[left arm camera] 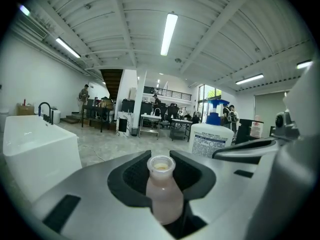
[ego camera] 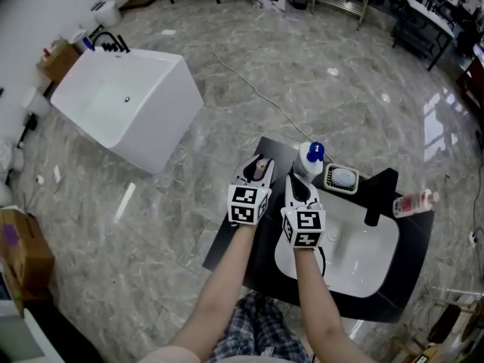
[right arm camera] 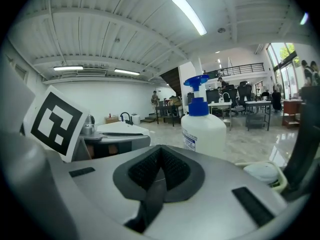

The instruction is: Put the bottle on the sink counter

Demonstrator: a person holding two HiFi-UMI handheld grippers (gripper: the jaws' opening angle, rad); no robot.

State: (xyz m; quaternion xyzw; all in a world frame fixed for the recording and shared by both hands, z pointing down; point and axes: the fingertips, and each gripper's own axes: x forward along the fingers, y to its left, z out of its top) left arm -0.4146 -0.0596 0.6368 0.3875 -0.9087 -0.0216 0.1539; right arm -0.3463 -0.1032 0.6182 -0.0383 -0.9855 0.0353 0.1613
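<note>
Left of the pump bottle (ego camera: pixel 310 161), a small bottle (left arm camera: pixel 164 194) is clamped by the left hand-held gripper (ego camera: pixel 261 165); the right hand-held gripper (right arm camera: pixel 159 170) is closed, empty.

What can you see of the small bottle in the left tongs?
The small bottle is pinkish, translucent, plastic by its look, with a narrower neck and an open mouth, no cap. It stands roughly upright between the dark pads of the left tongs, which press on its sides. Its base is hidden.
</note>
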